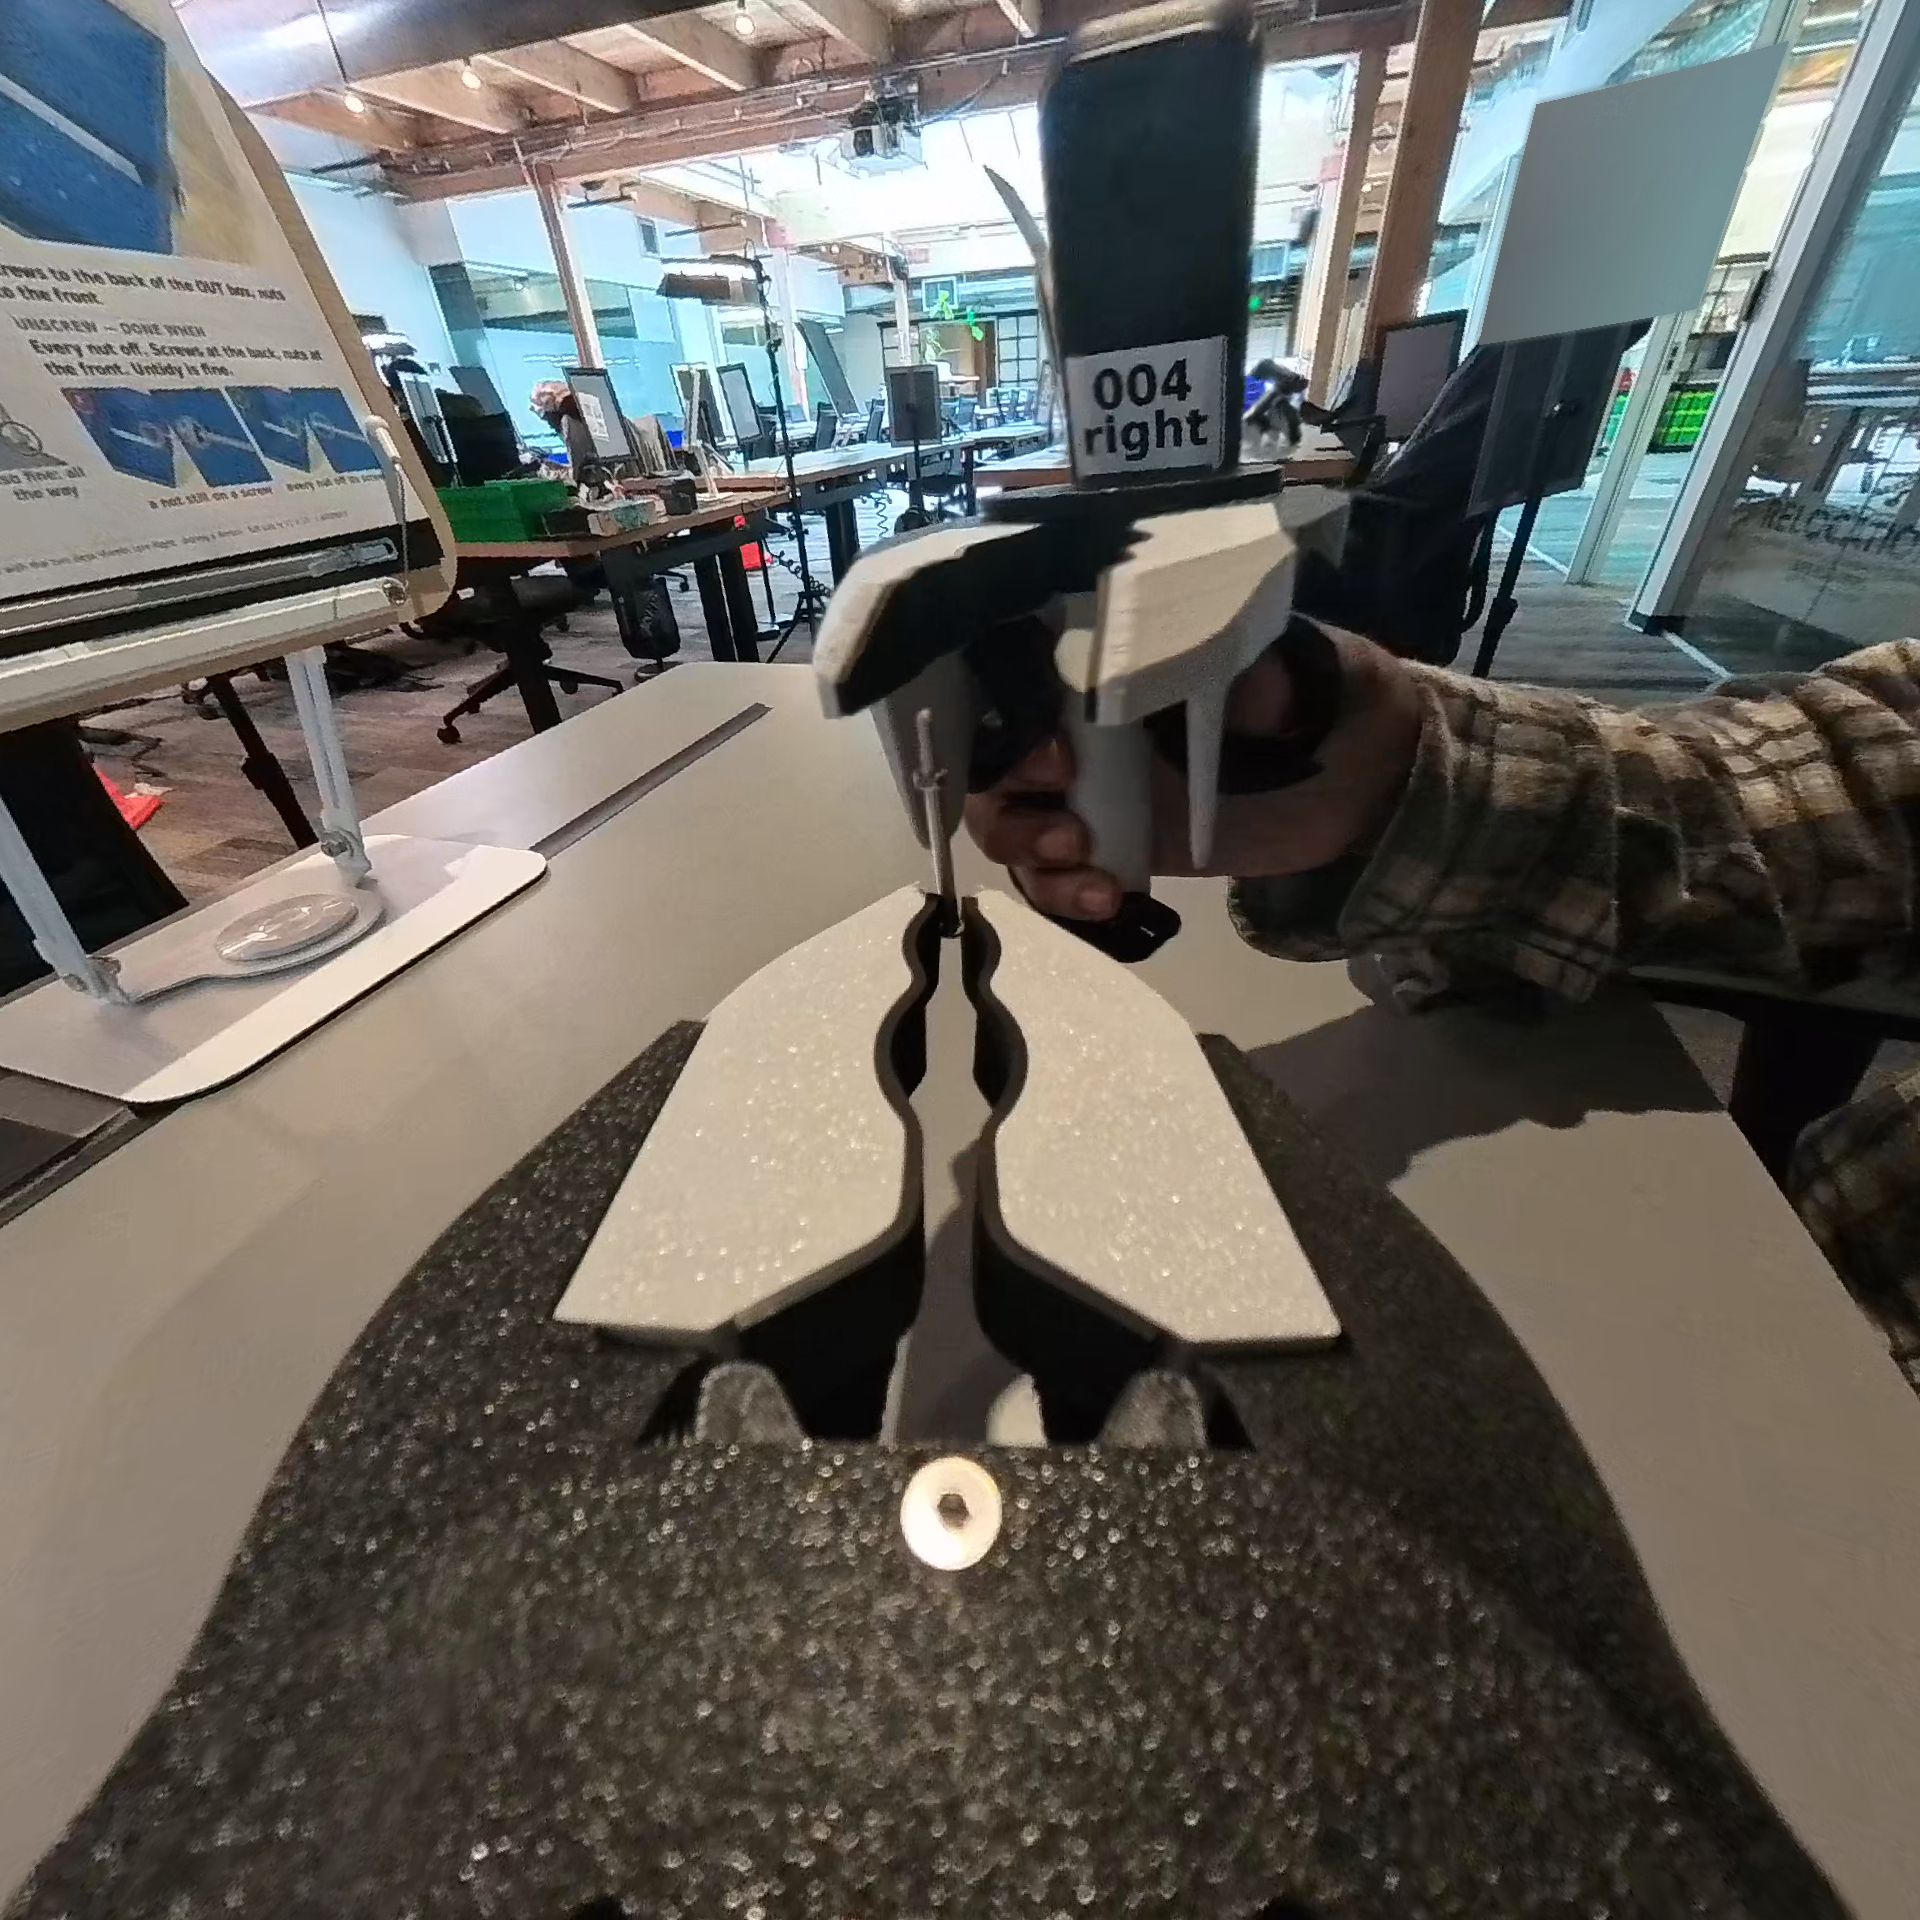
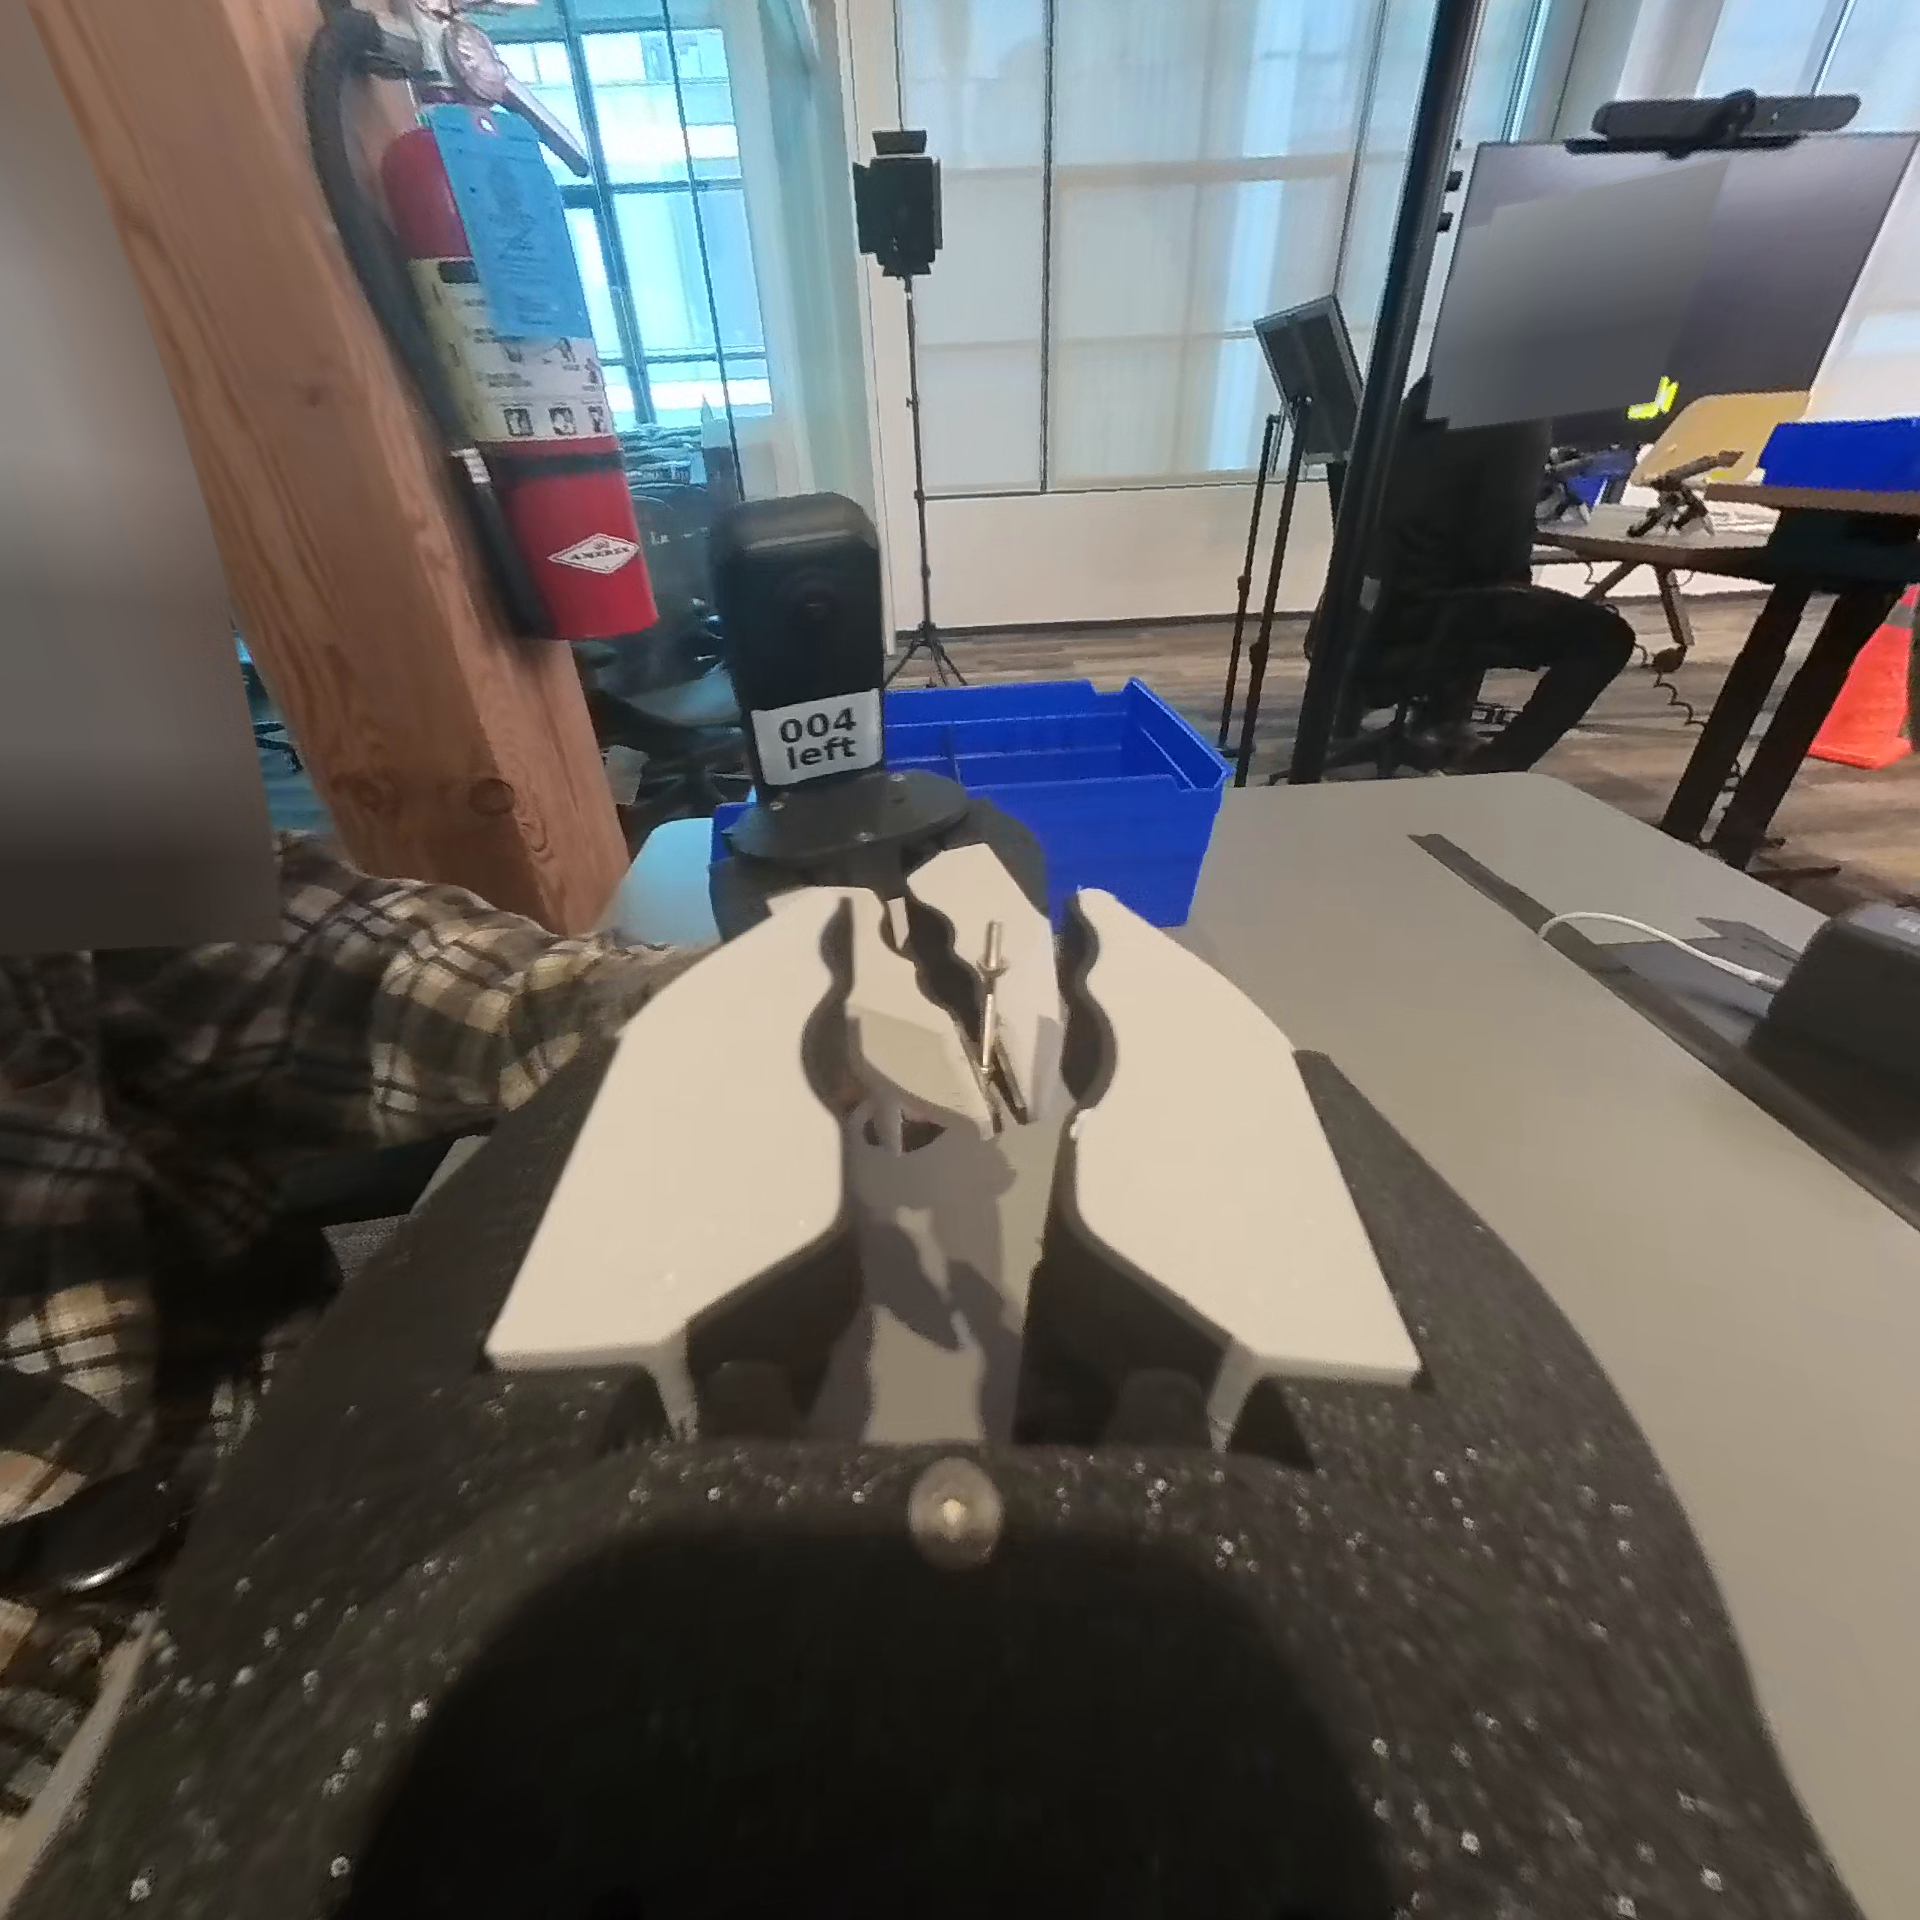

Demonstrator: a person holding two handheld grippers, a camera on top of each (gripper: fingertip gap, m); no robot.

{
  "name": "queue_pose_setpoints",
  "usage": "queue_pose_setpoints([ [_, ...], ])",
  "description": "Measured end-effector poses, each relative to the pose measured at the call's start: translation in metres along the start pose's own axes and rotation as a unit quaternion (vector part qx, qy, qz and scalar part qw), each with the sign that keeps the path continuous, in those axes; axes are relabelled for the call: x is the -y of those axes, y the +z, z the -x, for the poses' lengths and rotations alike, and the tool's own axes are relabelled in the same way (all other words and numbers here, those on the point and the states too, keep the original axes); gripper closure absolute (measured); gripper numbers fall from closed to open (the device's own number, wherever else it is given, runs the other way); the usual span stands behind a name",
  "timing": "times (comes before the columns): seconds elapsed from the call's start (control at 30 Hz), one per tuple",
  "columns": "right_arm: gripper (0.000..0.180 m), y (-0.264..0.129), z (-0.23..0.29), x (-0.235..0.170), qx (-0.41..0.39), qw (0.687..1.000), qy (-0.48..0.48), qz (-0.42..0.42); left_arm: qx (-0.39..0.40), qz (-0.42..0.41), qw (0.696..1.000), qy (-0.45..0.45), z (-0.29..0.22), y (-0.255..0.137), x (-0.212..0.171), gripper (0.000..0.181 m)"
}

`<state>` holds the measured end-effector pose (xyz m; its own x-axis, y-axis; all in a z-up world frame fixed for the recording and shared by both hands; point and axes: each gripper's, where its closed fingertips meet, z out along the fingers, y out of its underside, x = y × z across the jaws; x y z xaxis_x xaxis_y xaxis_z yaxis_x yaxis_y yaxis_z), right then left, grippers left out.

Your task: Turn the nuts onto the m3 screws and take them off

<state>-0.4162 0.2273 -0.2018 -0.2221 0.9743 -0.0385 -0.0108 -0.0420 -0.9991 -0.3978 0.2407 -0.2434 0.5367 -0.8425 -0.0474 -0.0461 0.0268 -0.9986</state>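
Left tool [image 1: 951, 920] pinches upright screw [image 1: 938, 821] at its tips.

Ceiling: exposed wood beams [image 1: 582, 73] w/ small lamps.
Floor: wood planks [image 2: 1122, 655].
Windows: tall white-framed panes [image 2: 1132, 249], daylight.
Post: wood column [image 2: 312, 468] w/ red extinguisher [image 2: 520, 416].
Furniture: office desks [image 1: 665, 509], chairs, monitors.
Counter: grey top [image 1: 312, 1091]; sign stand [image 1: 187, 312] at left.
Glass wall: right side [image 1: 1829, 343].

White label on each camera [image 1: 1145, 416], printed instruction sheet [image 1: 156, 343] (wording omitted)
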Motion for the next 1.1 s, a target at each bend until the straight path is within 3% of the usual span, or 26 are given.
queue_pose_setpoints([
  [0.2, 0.16, 0.0, -0.002, -0.006, 0.005, 1.0, 0.003, 0.012, -0.001, 0.001, 1.0, 0.003, -0.001, 0.0, 0.0, 0.178],
  [0.57, 0.177, 0.004, -0.005, -0.007, 0.011, 1.0, 0.007, 0.015, -0.002, 0.002, 1.0, 0.003, -0.001, 0.001, 0.0, 0.178],
  [0.83, 0.177, 0.004, -0.005, -0.005, 0.008, 1.0, 0.014, 0.019, -0.007, -0.01, 1.0, 0.007, -0.003, 0.001, 0.003, 0.177],
  [1.1, 0.178, -0.019, -0.01, 0.014, -0.017, 0.999, 0.04, -0.005, -0.007, -0.003, 1.0, 0.004, -0.002, 0.008, -0.001, 0.141],
])
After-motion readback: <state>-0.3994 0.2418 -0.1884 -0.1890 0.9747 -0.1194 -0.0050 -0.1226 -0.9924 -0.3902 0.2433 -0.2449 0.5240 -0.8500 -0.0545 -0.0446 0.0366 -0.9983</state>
